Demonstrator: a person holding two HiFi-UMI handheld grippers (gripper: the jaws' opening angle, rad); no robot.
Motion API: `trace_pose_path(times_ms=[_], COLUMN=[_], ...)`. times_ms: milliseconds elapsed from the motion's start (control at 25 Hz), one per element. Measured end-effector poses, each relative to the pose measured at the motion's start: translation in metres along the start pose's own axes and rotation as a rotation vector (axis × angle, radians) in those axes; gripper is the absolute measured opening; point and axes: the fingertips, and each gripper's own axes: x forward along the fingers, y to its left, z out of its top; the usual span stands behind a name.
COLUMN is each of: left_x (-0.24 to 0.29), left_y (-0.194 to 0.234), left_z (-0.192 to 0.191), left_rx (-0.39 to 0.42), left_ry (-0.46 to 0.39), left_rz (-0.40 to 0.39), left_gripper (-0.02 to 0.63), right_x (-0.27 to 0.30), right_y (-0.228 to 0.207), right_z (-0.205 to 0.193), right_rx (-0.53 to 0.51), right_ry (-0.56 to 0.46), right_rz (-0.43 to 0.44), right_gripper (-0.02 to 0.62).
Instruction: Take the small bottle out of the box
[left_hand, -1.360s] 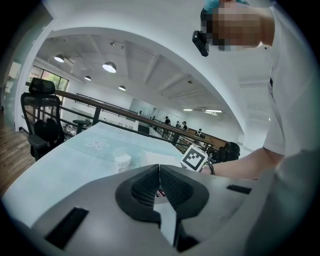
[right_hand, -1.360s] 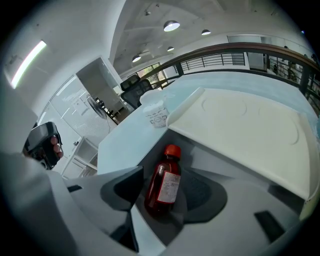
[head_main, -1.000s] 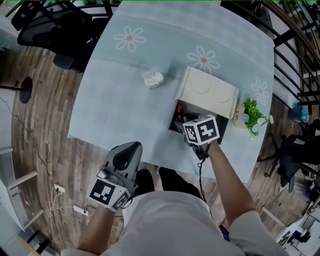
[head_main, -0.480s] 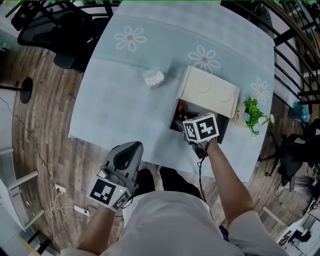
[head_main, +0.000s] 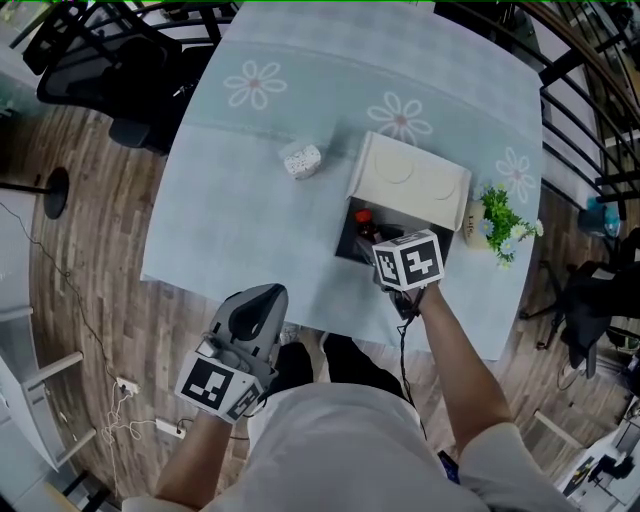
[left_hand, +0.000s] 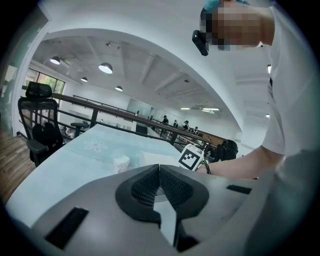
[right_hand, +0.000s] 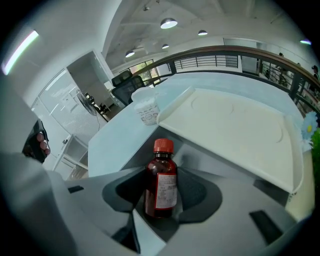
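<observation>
A small brown bottle (right_hand: 161, 182) with a red cap stands upright inside the open white box (head_main: 352, 190); its cap (head_main: 363, 216) shows in the head view. My right gripper (right_hand: 161, 202) reaches down into the box, and its jaws are closing with the bottle between them, the pads close at its two sides. The box lid (right_hand: 235, 127) leans back behind the bottle. My left gripper (head_main: 262, 294) hangs shut and empty off the table's near edge, over the floor; in its own view the left gripper (left_hand: 159, 172) has its pads together.
A small white paper cup (head_main: 301, 159) stands on the light blue flowered tablecloth (head_main: 240, 200) left of the box. A potted plant (head_main: 500, 222) sits right of the box. A black office chair (head_main: 110, 70) is at the table's far left corner, and railings run on the right.
The right gripper's cube has shifted slightly toward the near right of the box. The left gripper has stayed where it was.
</observation>
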Motion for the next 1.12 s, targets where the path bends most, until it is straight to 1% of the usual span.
trace_pose_path(times_ms=[120,480,800,1120], left_x=[0.000,-0.001,-0.006,-0.016], left_y=[-0.008,-0.034,-0.054,-0.069], left_z=[0.003,0.020,0.036,0.050], left_rx=[0.014,0.067,0.112,0.157], left_ry=[-0.003,-0.026,-0.046,-0.066], left_rz=[-0.012,-0.052,-0.086,-0.120], left_gripper=[0.021,0.020,0.021,0.021], right_x=[-0.013,-0.067,-0.123,-0.172], right_y=[0.001,0.004,0.017,0.038], right_z=[0.003,0.015,0.028,0.034], right_rx=[0.003,0.012,-0.001,-0.016], right_ry=[-0.036,-0.187,-0.323,-0.445], right_rz=[0.000,-0.011,-0.017,-0.028], right_gripper=[0.209,0.209,0.207,0.207])
